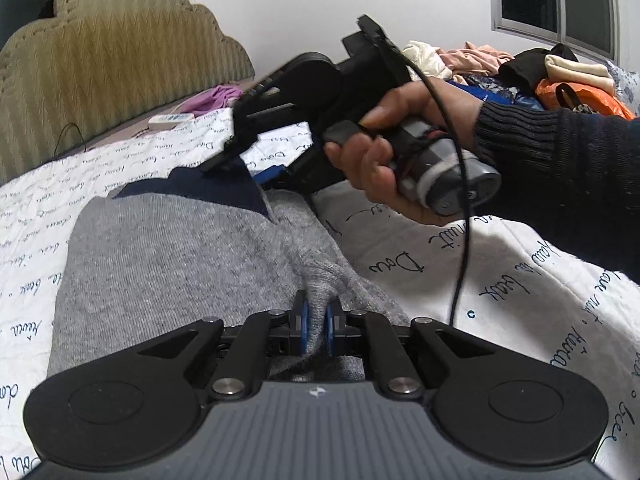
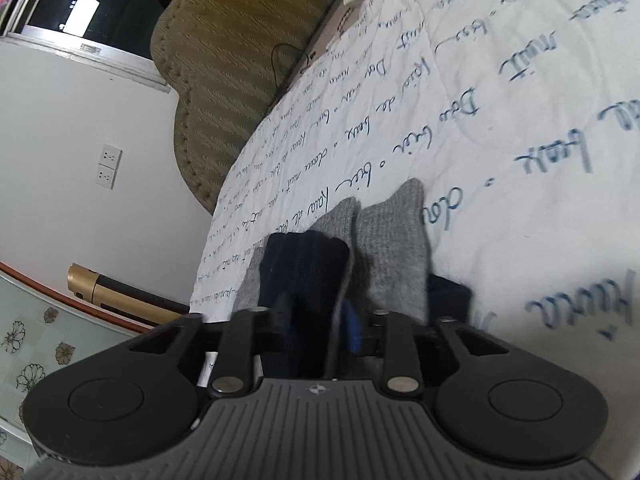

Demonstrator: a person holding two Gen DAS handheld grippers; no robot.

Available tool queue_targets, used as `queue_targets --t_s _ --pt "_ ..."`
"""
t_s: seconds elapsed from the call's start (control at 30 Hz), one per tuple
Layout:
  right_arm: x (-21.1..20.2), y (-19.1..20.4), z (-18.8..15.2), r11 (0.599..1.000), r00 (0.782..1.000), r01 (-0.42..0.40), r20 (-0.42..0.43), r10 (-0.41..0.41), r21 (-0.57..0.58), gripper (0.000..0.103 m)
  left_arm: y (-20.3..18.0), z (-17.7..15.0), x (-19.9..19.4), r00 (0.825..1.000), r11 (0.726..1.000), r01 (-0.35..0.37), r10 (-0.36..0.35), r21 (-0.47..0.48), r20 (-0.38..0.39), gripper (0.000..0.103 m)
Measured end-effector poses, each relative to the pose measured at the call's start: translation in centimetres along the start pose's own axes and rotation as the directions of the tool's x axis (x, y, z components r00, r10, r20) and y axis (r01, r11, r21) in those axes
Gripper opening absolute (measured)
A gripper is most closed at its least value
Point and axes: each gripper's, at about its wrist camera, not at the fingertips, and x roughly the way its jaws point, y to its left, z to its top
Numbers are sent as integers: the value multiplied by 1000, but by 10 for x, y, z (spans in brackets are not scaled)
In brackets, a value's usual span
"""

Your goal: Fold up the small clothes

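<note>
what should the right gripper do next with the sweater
Probably draw the right gripper back off the sweater: the fabric lies folded on the quilt, navy cuff between slack jaws, while the left gripper pinches the grey knit.

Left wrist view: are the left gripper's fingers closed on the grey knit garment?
Yes, the left gripper has its fingers pinching a raised fold of the grey knit garment.
</note>
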Motion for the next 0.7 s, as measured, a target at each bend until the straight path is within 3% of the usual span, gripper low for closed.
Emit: queue_targets --t_s 0.07,0.1,0.13,0.23,0.37,0.7 --pt "10 3 2 1000 1000 -1 -17 1 -3 39 0 -1 2 1000 1000 -1 1 -7 -8 9" --pt "15 5 1 1000 1000 10 -29 -10 -9 33 0 -1 2 1000 1000 -2 2 -10 -13 9" --pt "20 8 0 999 999 28 -42 -29 -31 18 0 0 2 1000 1000 -2 2 -14 -17 9" --pt "21 14 -4 996 999 36 -37 -39 -85 16 -1 1 2 1000 1000 -2 2 -12 -15 9" --pt "7 14 -4 997 1000 -6 -8 5 -79 15 -5 2 0 1000 1000 8 -8 -7 -12 9" --pt "-8 15 -4 997 1000 9 10 -8 -83 14 -6 1 -8 1000 1000 21 -21 -1 2 9"
